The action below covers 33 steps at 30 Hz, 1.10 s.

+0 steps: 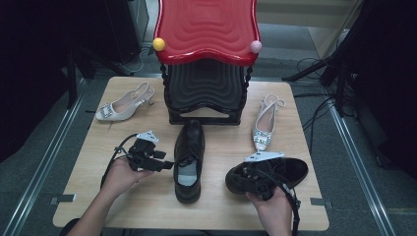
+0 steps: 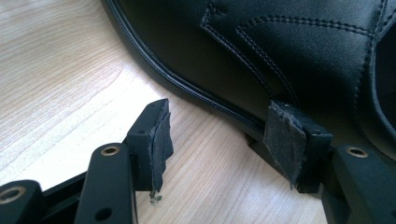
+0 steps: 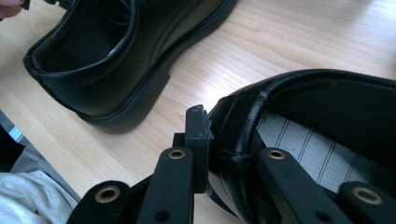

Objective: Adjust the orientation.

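A black leather shoe (image 1: pixel 189 157) stands mid-table, toe pointing away; its side (image 2: pixel 280 46) lies just beyond my left gripper's jaws. My left gripper (image 1: pixel 164 161) (image 2: pixel 219 121) sits to the shoe's left, open, with bare wood between its pads and the right pad close to the sole edge. At the front right, a second black shoe (image 1: pixel 287 169) (image 3: pixel 327 102) lies crosswise. My right gripper (image 1: pixel 248 176) (image 3: pixel 229 135) is shut on its heel rim, one jaw outside and one inside. In the right gripper view the first shoe (image 3: pixel 107 56) lies farther off.
A shoe rack with a red wavy top shelf (image 1: pixel 206 27) and a black lower shelf (image 1: pixel 206 88) stands at the back centre. One white heeled shoe (image 1: pixel 123 105) lies at back left, another (image 1: pixel 265 123) right of the rack. Bare wooden table (image 1: pixel 147 201) stretches along the front.
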Available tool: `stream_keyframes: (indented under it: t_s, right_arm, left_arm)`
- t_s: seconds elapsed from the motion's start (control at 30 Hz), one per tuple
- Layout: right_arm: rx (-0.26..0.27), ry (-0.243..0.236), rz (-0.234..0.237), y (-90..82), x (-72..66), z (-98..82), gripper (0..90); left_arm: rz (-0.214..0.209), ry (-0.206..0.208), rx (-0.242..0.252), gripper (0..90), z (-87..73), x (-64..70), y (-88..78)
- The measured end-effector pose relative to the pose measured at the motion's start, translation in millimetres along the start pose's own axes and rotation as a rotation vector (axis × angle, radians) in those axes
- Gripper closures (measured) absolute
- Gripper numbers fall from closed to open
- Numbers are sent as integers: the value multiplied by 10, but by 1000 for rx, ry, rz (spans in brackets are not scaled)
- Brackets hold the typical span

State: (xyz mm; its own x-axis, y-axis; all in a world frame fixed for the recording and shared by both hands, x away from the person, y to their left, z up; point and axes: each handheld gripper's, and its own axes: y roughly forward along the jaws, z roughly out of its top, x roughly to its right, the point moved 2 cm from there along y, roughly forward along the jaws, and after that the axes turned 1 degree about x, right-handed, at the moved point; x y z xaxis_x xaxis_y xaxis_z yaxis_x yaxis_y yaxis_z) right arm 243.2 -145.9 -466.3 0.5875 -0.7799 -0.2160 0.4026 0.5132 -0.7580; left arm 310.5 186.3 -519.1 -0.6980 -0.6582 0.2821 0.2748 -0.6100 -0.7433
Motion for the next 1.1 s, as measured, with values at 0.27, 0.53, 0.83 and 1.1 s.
stream_keyframes:
  t_s: [0.27,0.53,0.83,1.1]
  right_arm:
    - [-36,-44,17,224,-266,32,824]
    - [-40,-26,67,390,-265,-38,806]
    - [49,-45,118,186,-225,-5,731]
    - [161,-42,85,-211,66,-66,892]
  left_arm:
    - [2,0,-1,411,-3,0,4]
    - [1,3,-3,410,-3,3,5]
    - [1,2,-3,410,-5,-9,-2]
    - [2,-4,3,408,-8,-24,-8]
